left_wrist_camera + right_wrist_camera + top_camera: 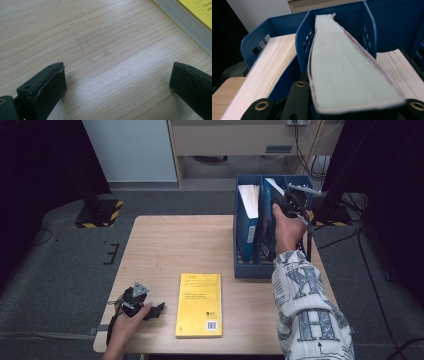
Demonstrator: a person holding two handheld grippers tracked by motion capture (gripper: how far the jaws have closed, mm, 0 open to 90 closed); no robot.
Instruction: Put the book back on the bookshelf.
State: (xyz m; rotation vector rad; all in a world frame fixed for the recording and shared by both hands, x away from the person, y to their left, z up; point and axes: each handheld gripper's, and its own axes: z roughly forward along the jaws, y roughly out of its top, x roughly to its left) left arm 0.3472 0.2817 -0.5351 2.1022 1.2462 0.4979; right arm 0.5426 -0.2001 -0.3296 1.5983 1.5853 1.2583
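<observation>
A blue file rack [250, 268] stands at the table's right side. My right gripper [289, 203] is over it, shut on a dark-covered book [347, 70] that stands page edge up in the rack's middle slot [369, 25]. In the high view the held book [273, 187] shows white between the dividers. A second book [248, 201] fills the left slot, and a third [402, 67] stands in the right one. Near the front left edge my left gripper [156, 311] rests low over the wood, open [117, 80] with nothing between its fingers. Just right of it a yellow book [200, 304] lies flat.
The wooden table [170, 245] has bare room between the yellow book and the rack. Beyond it are dark carpet, a black stand base with hazard stripes [97, 214] at the left, and cables and another stand [330, 210] right of the rack.
</observation>
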